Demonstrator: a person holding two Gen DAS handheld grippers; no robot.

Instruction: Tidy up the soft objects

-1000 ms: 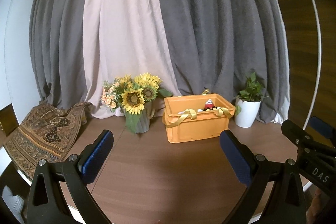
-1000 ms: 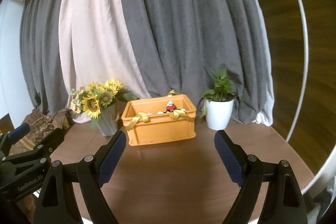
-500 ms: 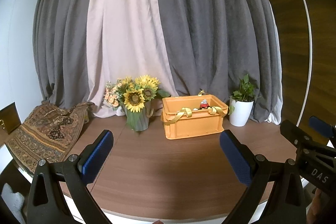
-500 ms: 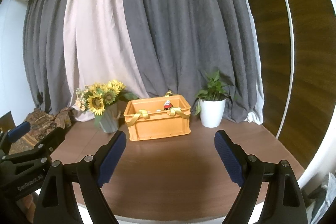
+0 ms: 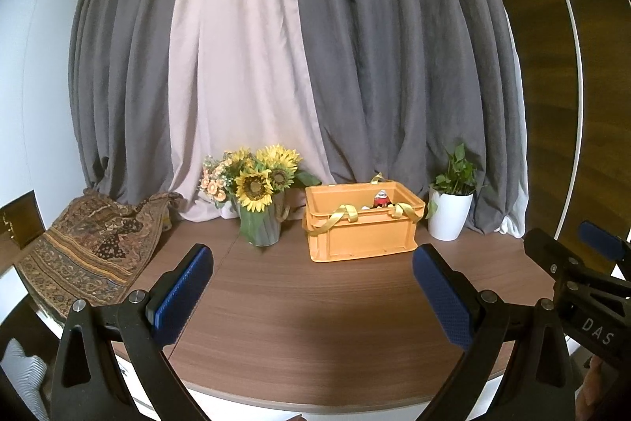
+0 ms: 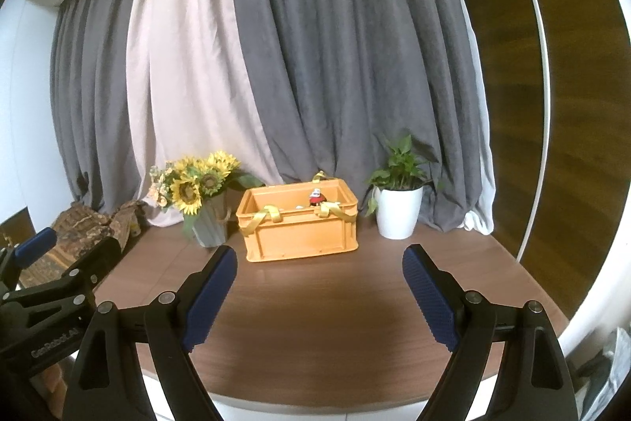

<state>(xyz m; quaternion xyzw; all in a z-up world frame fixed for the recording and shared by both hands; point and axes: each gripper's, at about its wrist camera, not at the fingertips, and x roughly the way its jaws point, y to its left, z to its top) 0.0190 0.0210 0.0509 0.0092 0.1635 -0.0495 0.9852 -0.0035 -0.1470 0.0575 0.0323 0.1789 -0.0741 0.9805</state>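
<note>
An orange crate (image 5: 361,235) (image 6: 300,223) stands at the back of the round wooden table (image 5: 315,306) (image 6: 315,302). Yellow fabric straps (image 5: 339,216) (image 6: 265,215) hang over its front rim, and a small red and white soft toy (image 5: 381,199) (image 6: 316,196) pokes up inside. My left gripper (image 5: 311,294) is open and empty, held well in front of the crate. My right gripper (image 6: 319,290) is open and empty too, also well short of the crate. Each gripper shows at the edge of the other's view.
A vase of sunflowers (image 5: 258,200) (image 6: 199,200) stands left of the crate, a white potted plant (image 5: 451,204) (image 6: 398,202) right of it. A patterned cloth (image 5: 90,247) (image 6: 79,227) drapes the table's left side. Grey and pink curtains hang behind.
Both grippers have pulled back from the crate and risen; the crate looks smaller and the table's front edge has come into view. Both stay open.
</note>
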